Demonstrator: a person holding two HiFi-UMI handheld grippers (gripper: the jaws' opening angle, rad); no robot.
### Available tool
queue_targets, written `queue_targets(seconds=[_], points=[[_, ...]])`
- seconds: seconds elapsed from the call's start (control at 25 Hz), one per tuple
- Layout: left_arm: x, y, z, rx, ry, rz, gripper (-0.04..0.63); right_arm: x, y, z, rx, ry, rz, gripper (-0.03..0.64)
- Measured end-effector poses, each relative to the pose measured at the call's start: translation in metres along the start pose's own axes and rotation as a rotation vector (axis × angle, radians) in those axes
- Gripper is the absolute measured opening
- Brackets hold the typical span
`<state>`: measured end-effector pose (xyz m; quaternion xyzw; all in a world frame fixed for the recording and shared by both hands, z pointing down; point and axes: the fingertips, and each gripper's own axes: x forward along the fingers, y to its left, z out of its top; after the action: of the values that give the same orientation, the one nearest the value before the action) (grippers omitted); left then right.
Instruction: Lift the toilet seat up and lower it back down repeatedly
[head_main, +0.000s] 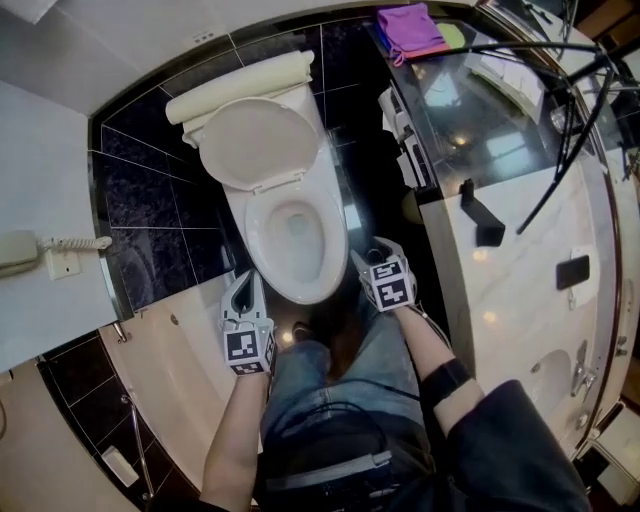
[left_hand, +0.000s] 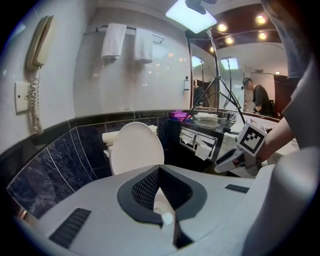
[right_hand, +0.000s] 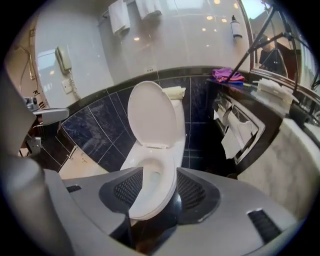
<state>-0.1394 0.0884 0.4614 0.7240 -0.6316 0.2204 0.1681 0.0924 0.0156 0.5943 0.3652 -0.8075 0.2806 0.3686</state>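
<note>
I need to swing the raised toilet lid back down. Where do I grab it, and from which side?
Grip the lid on its top edge, farthest from the hinge, coming from the front, above the bowl. It stands upright, back to the wall, so only that rim can be straddled.

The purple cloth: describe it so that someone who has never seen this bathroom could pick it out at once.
Find the white toilet; to its right in the head view runs a dark glossy counter. At the counter's far end lies a crumpled cloth. It alone is purple; its neighbours are white or yellow-green.
</note>
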Motion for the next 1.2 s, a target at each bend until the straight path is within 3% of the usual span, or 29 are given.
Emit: queue_targets(seconds=[0.36, 0.56, 0.8, 1.2], points=[[0.039, -0.005, -0.103, 0.019, 0.052, -0.001, -0.002, 0.115, 0.002, -0.152, 0.096, 0.168, 0.051, 0.232], [0.056, -0.012, -0.145, 0.041, 0.071, -0.016, -0.002, 0.165, 0.011, -0.200, 0.323, 0.176, 0.120, 0.230], [0.070, -0.011, -0.189, 0.036, 0.114, -0.013, -0.002, 0.208, 0.008, -0.226, 0.601, 0.116, 0.177, 0.227], [0.074, -0.008, -0.218, 0.024, 0.156, -0.011, -0.002, 0.238, 0.011, -0.231, 0.794, 0.055, 0.218, 0.164]])
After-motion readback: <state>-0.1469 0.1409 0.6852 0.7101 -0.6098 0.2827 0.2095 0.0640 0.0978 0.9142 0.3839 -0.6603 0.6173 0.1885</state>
